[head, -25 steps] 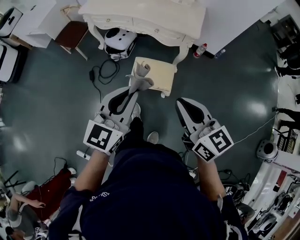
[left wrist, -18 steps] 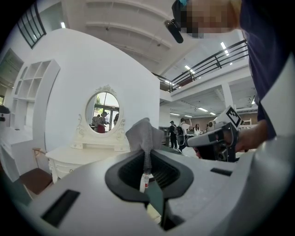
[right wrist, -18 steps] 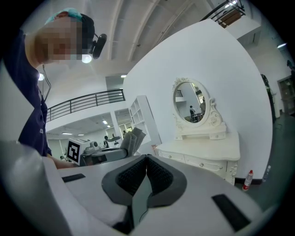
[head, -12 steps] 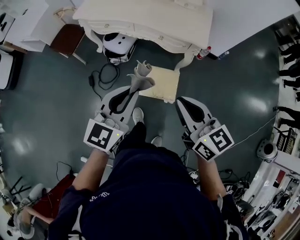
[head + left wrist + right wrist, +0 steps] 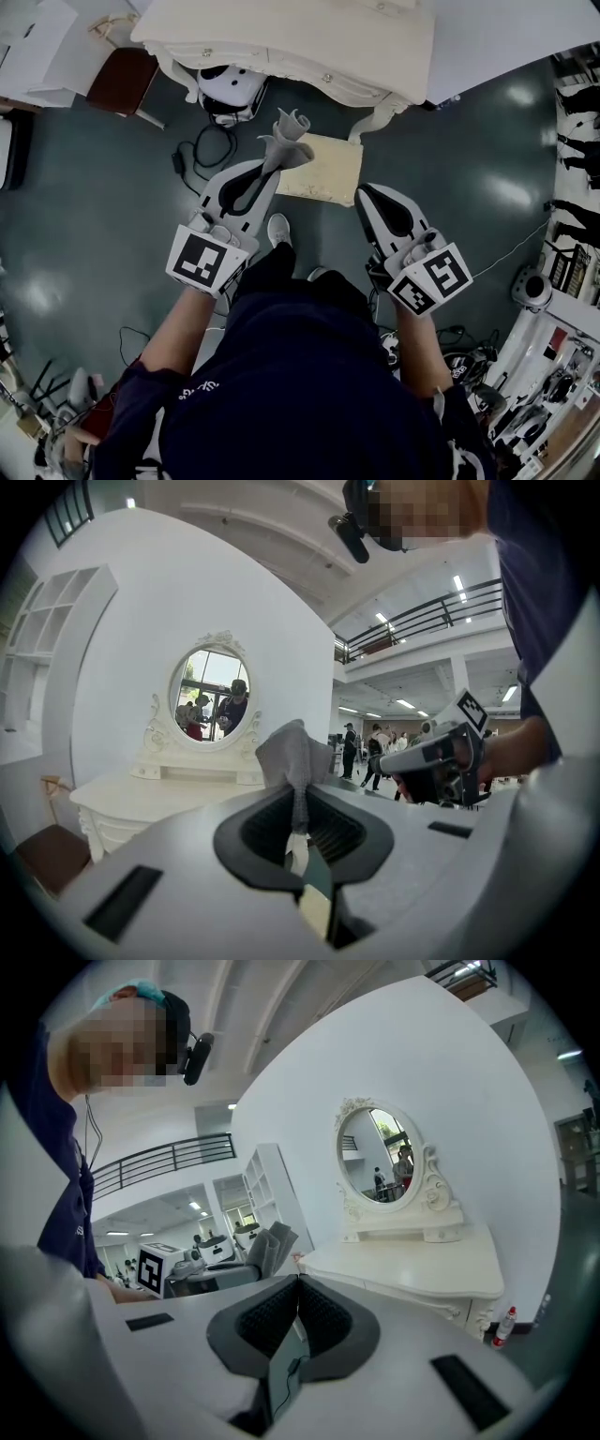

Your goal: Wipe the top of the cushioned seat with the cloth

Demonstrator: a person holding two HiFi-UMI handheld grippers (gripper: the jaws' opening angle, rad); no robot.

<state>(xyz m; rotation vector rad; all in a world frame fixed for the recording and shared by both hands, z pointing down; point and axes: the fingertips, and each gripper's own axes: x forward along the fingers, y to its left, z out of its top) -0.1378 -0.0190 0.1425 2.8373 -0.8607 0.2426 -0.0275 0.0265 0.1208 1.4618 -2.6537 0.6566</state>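
Observation:
The cushioned seat (image 5: 325, 167) is a cream square stool on the dark floor, just in front of the white dressing table (image 5: 300, 42). My left gripper (image 5: 273, 165) is shut on a grey cloth (image 5: 287, 138), which sticks up bunched past the jaw tips and hangs in the air over the seat's left edge. In the left gripper view the cloth (image 5: 293, 757) is pinched between the two jaws, with the oval mirror (image 5: 208, 696) behind. My right gripper (image 5: 367, 195) is shut with nothing in it, held to the right of the seat's near corner.
A white round machine (image 5: 228, 92) and a black cable (image 5: 192, 152) lie on the floor left of the seat. A brown chair (image 5: 123, 82) stands at far left. The person's shoes (image 5: 277, 231) are on the floor below the grippers. A bottle (image 5: 507, 1325) stands by the table leg.
The view has shifted toward the dressing table. The left gripper has risen and moved forward with the cloth, now nearer the seat's left edge. The right gripper has barely moved.

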